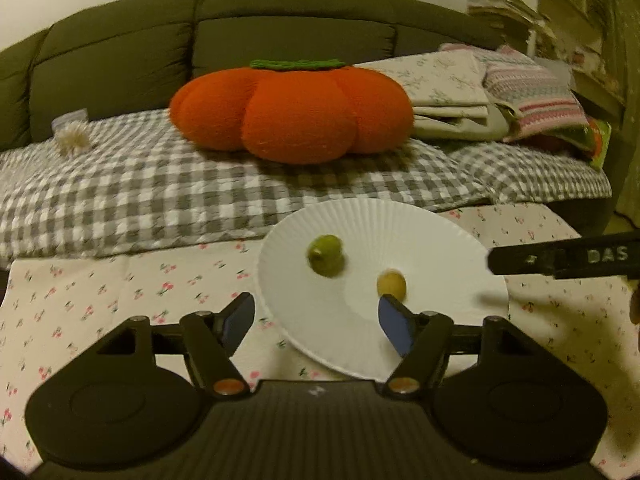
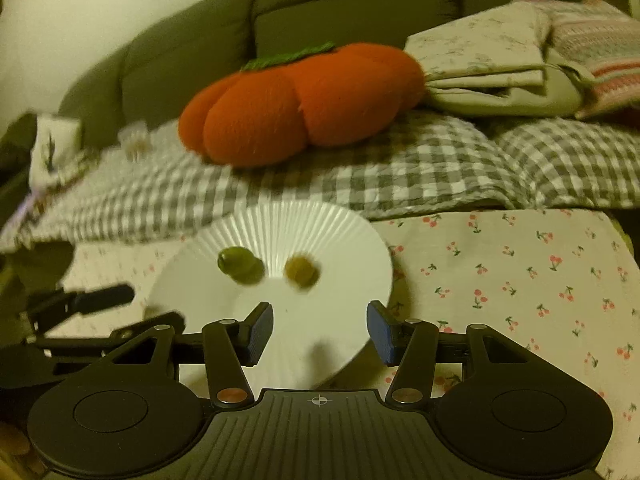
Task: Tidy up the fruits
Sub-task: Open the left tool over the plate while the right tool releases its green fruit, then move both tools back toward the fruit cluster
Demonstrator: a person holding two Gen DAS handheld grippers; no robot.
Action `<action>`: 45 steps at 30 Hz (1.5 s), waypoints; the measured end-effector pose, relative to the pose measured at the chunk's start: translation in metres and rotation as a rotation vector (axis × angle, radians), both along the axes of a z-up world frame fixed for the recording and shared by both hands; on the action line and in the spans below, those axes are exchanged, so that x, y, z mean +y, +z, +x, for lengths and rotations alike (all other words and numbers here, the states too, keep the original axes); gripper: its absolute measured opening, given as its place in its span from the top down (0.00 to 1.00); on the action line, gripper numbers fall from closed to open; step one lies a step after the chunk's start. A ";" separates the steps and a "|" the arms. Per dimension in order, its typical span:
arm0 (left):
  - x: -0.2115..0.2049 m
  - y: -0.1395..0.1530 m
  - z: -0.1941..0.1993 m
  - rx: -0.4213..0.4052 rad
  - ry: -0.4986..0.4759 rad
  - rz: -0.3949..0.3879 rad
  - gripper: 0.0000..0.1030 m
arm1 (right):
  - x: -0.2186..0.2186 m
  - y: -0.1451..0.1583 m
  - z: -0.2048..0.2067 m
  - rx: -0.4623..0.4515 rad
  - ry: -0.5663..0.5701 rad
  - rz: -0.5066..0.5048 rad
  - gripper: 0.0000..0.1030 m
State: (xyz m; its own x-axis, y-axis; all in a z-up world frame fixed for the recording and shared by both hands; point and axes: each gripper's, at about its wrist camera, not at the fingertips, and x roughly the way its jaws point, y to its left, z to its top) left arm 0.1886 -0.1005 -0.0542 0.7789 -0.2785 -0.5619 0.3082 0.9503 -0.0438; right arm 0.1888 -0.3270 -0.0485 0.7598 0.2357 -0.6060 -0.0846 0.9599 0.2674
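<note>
We hold the left tongs (image 1: 316, 320) apart and empty at the plate's (image 1: 440, 232) seven o'clock rim. On the plate rest a green fruit (image 1: 325, 255) at ten o'clock of centre and a yellowish fruit (image 1: 392, 283) at four. Our right tongs (image 2: 320, 330) hang apart, empty too. We see no loose fruit on the desk (image 2: 520, 280), so we judge the task nearly done.

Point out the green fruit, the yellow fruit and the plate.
green fruit (image 1: 325, 255): left wrist view, middle of its body.
yellow fruit (image 1: 392, 283): left wrist view, its center.
plate (image 2: 280, 224): right wrist view, far ribbed rim.
</note>
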 end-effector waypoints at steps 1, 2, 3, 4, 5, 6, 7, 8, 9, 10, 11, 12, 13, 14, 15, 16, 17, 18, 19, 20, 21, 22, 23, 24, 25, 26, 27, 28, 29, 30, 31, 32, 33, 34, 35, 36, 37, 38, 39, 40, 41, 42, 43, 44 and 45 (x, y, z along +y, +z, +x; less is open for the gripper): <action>0.004 0.002 -0.002 0.002 0.007 -0.013 0.33 | -0.002 0.002 -0.003 -0.002 -0.011 0.008 0.50; 0.009 0.003 -0.003 0.007 0.015 -0.023 0.33 | -0.003 0.004 -0.005 -0.003 -0.017 0.017 0.50; 0.012 0.005 -0.004 0.017 0.025 -0.033 0.33 | -0.003 0.006 -0.007 -0.003 -0.020 0.027 0.50; 0.016 0.006 -0.006 0.025 0.032 -0.048 0.33 | -0.003 0.009 -0.010 -0.004 -0.021 0.032 0.50; 0.020 0.008 -0.009 0.034 0.036 -0.067 0.33 | -0.002 0.012 -0.013 -0.004 -0.025 0.031 0.50; 0.023 0.009 -0.011 0.040 0.038 -0.078 0.33 | -0.001 0.015 -0.016 -0.007 -0.031 0.032 0.50; 0.026 0.012 -0.015 0.046 0.041 -0.090 0.33 | 0.000 0.018 -0.020 -0.009 -0.033 0.044 0.50; 0.027 0.014 -0.019 0.052 0.043 -0.096 0.33 | 0.000 0.020 -0.023 -0.007 -0.034 0.060 0.50; 0.029 0.016 -0.023 0.059 0.044 -0.100 0.33 | 0.000 0.022 -0.027 -0.001 -0.037 0.081 0.50; 0.031 0.019 -0.027 0.065 0.046 -0.104 0.33 | 0.001 0.024 -0.031 0.003 -0.039 0.098 0.50; 0.033 0.021 -0.031 0.069 0.049 -0.113 0.33 | 0.003 0.026 -0.035 0.007 -0.037 0.105 0.50; 0.036 0.024 -0.037 0.071 0.049 -0.127 0.33 | 0.006 0.029 -0.039 0.010 -0.035 0.100 0.50; 0.037 0.026 -0.042 0.075 0.047 -0.136 0.34 | 0.009 0.032 -0.044 0.009 -0.034 0.091 0.50; 0.039 0.028 -0.048 0.081 0.047 -0.139 0.34 | 0.013 0.035 -0.049 0.007 -0.031 0.087 0.50; 0.039 0.029 -0.055 0.084 0.046 -0.136 0.34 | 0.015 0.039 -0.054 0.006 -0.026 0.097 0.48; 0.040 0.030 -0.062 0.089 0.043 -0.131 0.33 | 0.017 0.040 -0.059 0.009 -0.023 0.114 0.46; 0.040 0.031 -0.067 0.099 0.044 -0.127 0.33 | 0.020 0.042 -0.065 0.015 -0.018 0.135 0.44; 0.041 0.032 -0.072 0.109 0.047 -0.124 0.33 | 0.023 0.043 -0.070 0.020 -0.015 0.145 0.44; 0.042 0.033 -0.077 0.115 0.050 -0.127 0.33 | 0.027 0.045 -0.076 0.021 -0.012 0.152 0.44; 0.044 0.034 -0.082 0.117 0.050 -0.130 0.33 | 0.031 0.046 -0.082 0.022 -0.004 0.156 0.44; 0.045 0.035 -0.087 0.117 0.054 -0.136 0.33 | 0.035 0.048 -0.087 0.024 0.004 0.156 0.43; 0.047 0.037 -0.092 0.118 0.062 -0.138 0.32 | 0.040 0.051 -0.093 0.021 0.013 0.154 0.42; 0.048 0.038 -0.096 0.124 0.073 -0.133 0.30 | 0.042 0.053 -0.098 0.016 0.016 0.153 0.40; 0.049 0.038 -0.100 0.129 0.084 -0.123 0.29 | 0.045 0.055 -0.103 0.014 0.017 0.153 0.38; 0.050 0.039 -0.103 0.127 0.090 -0.115 0.27 | 0.048 0.057 -0.107 0.013 0.019 0.154 0.37; 0.051 0.039 -0.108 0.126 0.097 -0.107 0.23 | 0.050 0.059 -0.111 0.015 0.019 0.154 0.35; 0.052 0.040 -0.112 0.126 0.105 -0.103 0.20 | 0.051 0.061 -0.114 0.014 0.018 0.153 0.33; 0.054 0.039 -0.116 0.126 0.116 -0.103 0.13 | 0.052 0.062 -0.118 0.014 0.016 0.151 0.31; 0.056 0.039 -0.120 0.126 0.127 -0.105 0.10 | 0.053 0.063 -0.122 0.018 0.013 0.148 0.28; 0.058 0.038 -0.124 0.126 0.134 -0.104 0.09 | 0.054 0.063 -0.126 0.022 0.010 0.145 0.22; 0.059 0.037 -0.127 0.126 0.140 -0.098 0.09 | 0.055 0.062 -0.129 0.028 0.007 0.142 0.20; 0.059 0.036 -0.130 0.124 0.142 -0.092 0.06 | 0.056 0.062 -0.133 0.034 0.005 0.143 0.19; 0.060 0.035 -0.133 0.122 0.145 -0.087 0.05 | 0.057 0.061 -0.136 0.042 0.004 0.149 0.18; 0.060 0.034 -0.135 0.121 0.151 -0.084 0.04 | 0.057 0.061 -0.139 0.052 0.004 0.160 0.17; 0.061 0.033 -0.137 0.122 0.151 -0.081 0.03 | 0.057 0.060 -0.141 0.060 0.003 0.171 0.13; 0.060 0.032 -0.139 0.127 0.147 -0.079 0.03 | 0.057 0.059 -0.144 0.069 0.000 0.180 0.10; 0.060 0.031 -0.141 0.132 0.141 -0.077 0.03 | 0.058 0.058 -0.147 0.072 -0.004 0.187 0.10; 0.061 0.030 -0.143 0.132 0.139 -0.076 0.03 | 0.059 0.057 -0.150 0.074 -0.002 0.191 0.10; 0.062 0.029 -0.145 0.131 0.140 -0.075 0.03 | 0.060 0.056 -0.153 0.077 0.006 0.191 0.10; 0.062 0.028 -0.147 0.131 0.142 -0.071 0.03 | 0.061 0.056 -0.155 0.081 0.012 0.193 0.10; 0.062 0.028 -0.148 0.132 0.141 -0.068 0.02 | 0.062 0.055 -0.156 0.084 0.015 0.196 0.09; 0.062 0.027 -0.150 0.131 0.138 -0.065 0.02 | 0.062 0.055 -0.158 0.086 0.018 0.200 0.09; 0.062 0.027 -0.151 0.129 0.134 -0.061 0.02 | 0.063 0.054 -0.159 0.085 0.023 0.203 0.09; 0.063 0.026 -0.153 0.127 0.133 -0.058 0.02 | 0.063 0.054 -0.160 0.083 0.025 0.203 0.08; 0.063 0.026 -0.154 0.127 0.130 -0.057 0.02 | 0.064 0.053 -0.161 0.083 0.026 0.197 0.07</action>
